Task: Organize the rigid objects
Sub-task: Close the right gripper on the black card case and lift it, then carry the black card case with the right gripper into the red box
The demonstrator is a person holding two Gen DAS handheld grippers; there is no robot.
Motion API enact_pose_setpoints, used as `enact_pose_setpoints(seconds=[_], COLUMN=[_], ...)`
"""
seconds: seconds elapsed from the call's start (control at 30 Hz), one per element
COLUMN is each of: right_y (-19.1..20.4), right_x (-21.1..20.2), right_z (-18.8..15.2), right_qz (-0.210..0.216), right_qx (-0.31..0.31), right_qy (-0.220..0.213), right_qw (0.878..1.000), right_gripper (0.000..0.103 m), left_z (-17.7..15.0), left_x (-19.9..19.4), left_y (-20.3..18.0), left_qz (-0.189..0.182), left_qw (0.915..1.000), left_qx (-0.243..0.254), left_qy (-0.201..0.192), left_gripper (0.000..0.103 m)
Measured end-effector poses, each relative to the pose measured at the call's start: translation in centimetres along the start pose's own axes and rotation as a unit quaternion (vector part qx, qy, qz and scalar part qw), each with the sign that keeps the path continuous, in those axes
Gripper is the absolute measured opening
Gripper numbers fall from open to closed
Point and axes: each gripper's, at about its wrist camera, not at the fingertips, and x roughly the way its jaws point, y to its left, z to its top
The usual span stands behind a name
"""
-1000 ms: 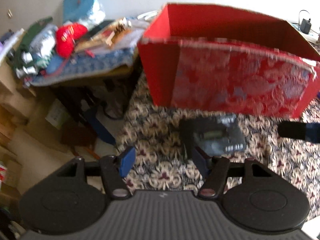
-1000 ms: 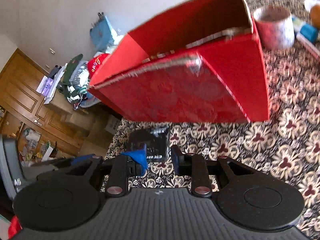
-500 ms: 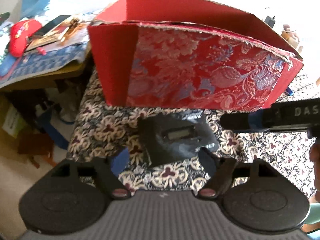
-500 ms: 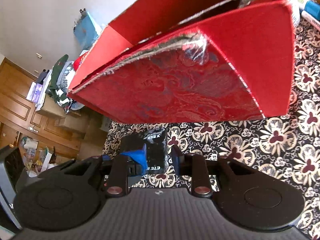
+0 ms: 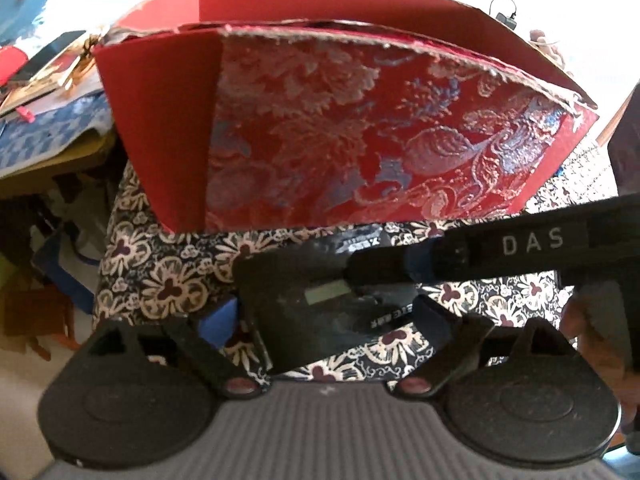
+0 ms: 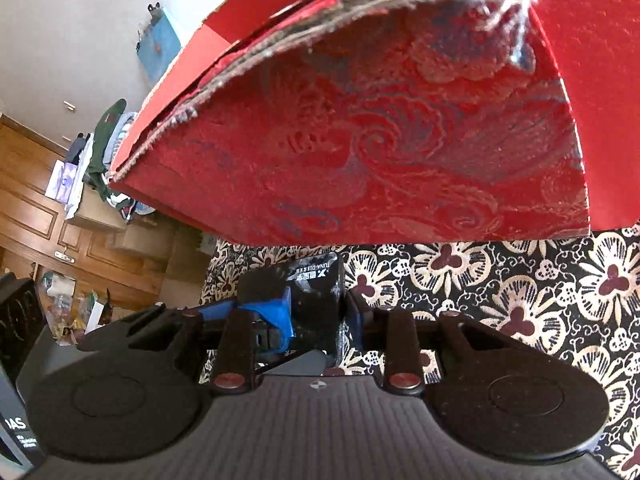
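A flat black device (image 5: pixel 296 320) with a small grey display lies on the flowered tablecloth (image 5: pixel 160 280), just in front of a big open red brocade box (image 5: pixel 360 132). My left gripper (image 5: pixel 326 317) straddles the device with its jaws wide and still opening, and the blue pads (image 5: pixel 218 322) stand clear of its sides. My right gripper (image 5: pixel 352 276) reaches in from the right over the device's top. In the right wrist view the right gripper (image 6: pixel 319 312) has its fingers barely apart, opening slightly. The device (image 6: pixel 316 280) shows through the gap, and I cannot tell whether the pads touch it.
The red box (image 6: pixel 400 140) fills the space right behind the device. The tablecloth (image 6: pixel 520 300) ends at the left, where the table drops off. A cluttered side table (image 5: pixel 48 80) and wooden cabinets (image 6: pixel 32 208) lie beyond. A person's hand (image 5: pixel 592 340) holds the right gripper.
My left gripper has sunk toward the device and its jaws have widened around it. My right gripper has slid in from the right over the device. The red box looms nearer.
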Motion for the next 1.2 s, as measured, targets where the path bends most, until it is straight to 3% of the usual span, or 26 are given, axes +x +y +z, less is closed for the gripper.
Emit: enact_pose_setpoints(seconds=[0.13,0.27,0.43,0.47,0.53,0.83,1.2], right_y=[-0.6,-0.7,-1.3,-1.8,-2.5,-6.6,-9.1], right_x=[-0.3,-0.7,-2.0,-2.7,-3.8,-9.9,-16.4], right_z=[-0.2,-0.2,-0.6,-0.6,-0.9,-3.0,-5.2], right_qz=[0.009,0.010,0.011,0.011,0.008,-0.016,-0.036], right_qx=[0.003,-0.003,0.001,0.003,0.006,0.059,0.109], right_qy=[-0.003,0.003,-0.003,-0.006,-0.012,-0.059,-0.155], right_qw=[1.000,1.000,1.000,1.000,1.000,0.996,0.981], right_gripper=[0.013,0.012,0.012,0.012,0.012,0.012,0.012], left_z=[0.1,0.1,0.4,0.4,0.5,1.5,3.5], left_x=[0.2,-0.4,-1.2,-1.4,-1.9,-1.8,-2.7], left_y=[0.6,0.9,0.3,-0.1,-1.1,-6.1,-15.0], left_qz=[-0.009,-0.008,-0.018,-0.019,-0.023,-0.073,-0.119], left_qw=[1.0000,0.9998,0.9993,0.9990,0.9984,0.9915,0.9708], left_qx=[-0.001,0.006,0.030,0.037,0.050,0.107,0.199], left_qy=[-0.003,-0.014,-0.012,-0.014,-0.016,-0.014,-0.060], left_gripper=[0.092,0.076,0.067,0.057,0.051,0.038,0.037])
